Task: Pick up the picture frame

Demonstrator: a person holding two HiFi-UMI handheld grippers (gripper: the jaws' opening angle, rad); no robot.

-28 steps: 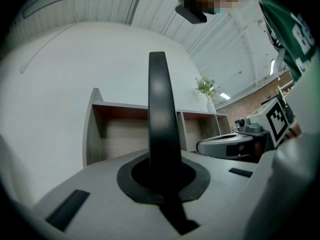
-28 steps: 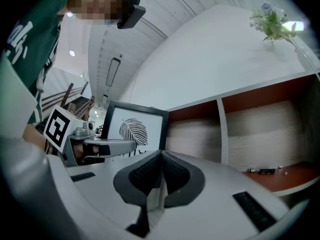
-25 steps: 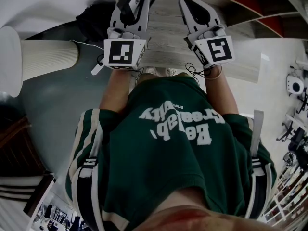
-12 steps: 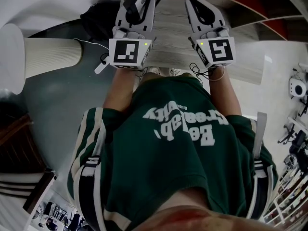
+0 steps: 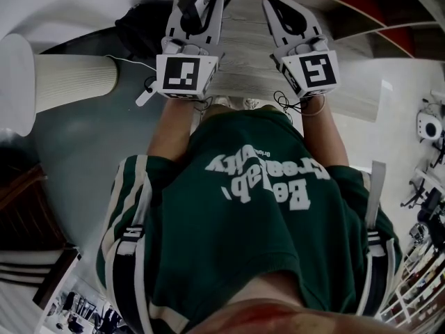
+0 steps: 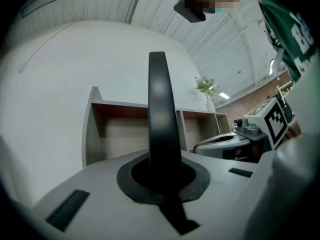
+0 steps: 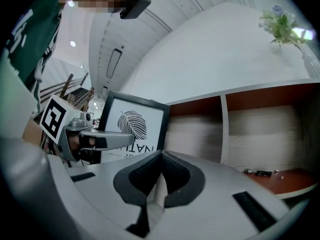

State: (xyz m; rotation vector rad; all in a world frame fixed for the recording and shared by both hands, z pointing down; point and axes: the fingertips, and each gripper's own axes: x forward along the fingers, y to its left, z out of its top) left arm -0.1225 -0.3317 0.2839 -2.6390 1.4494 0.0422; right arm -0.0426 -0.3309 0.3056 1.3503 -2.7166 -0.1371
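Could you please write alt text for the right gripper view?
The left gripper holds a black picture frame with a leaf print before a wooden shelf unit. In the foreground, the right gripper is shut and empty.

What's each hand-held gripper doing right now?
Left hand-held gripper: closed on the picture frame.
Right hand-held gripper: closed, holding nothing.
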